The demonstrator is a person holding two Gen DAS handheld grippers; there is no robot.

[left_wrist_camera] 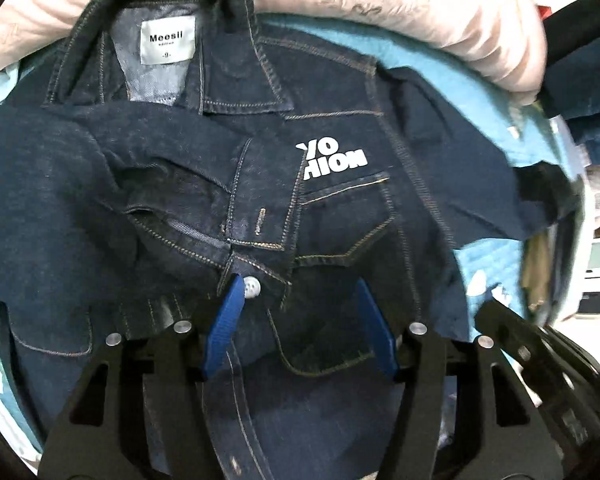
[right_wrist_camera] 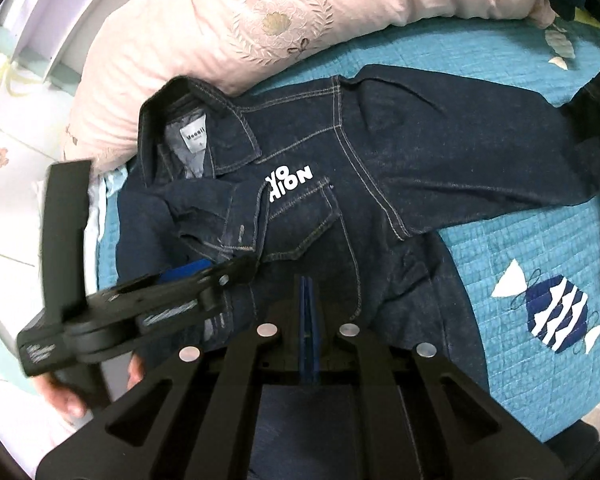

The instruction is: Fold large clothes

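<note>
A dark denim jacket (left_wrist_camera: 340,216) lies front up on the bed, its collar and white label (left_wrist_camera: 167,39) towards the pillow. One sleeve is folded across the chest. That sleeve's cuff, with a white button (left_wrist_camera: 252,288), rests by the tip of one blue finger (left_wrist_camera: 226,328). My left gripper (left_wrist_camera: 299,284) stands open over the cuff, its pads not pressing on it. In the right wrist view the left gripper (right_wrist_camera: 220,276) reaches in from the left, held by a hand (right_wrist_camera: 68,396). My right gripper (right_wrist_camera: 307,282) is shut above the jacket (right_wrist_camera: 380,184). The other sleeve (right_wrist_camera: 500,140) stretches out to the right.
A pink embroidered pillow (right_wrist_camera: 240,32) lies behind the collar. The teal quilt (right_wrist_camera: 500,272) carries a blue and white fish patch (right_wrist_camera: 556,312). The bed's edge and a white floor (right_wrist_camera: 16,184) are at the left. Dark clothes (left_wrist_camera: 580,92) are piled at the far right.
</note>
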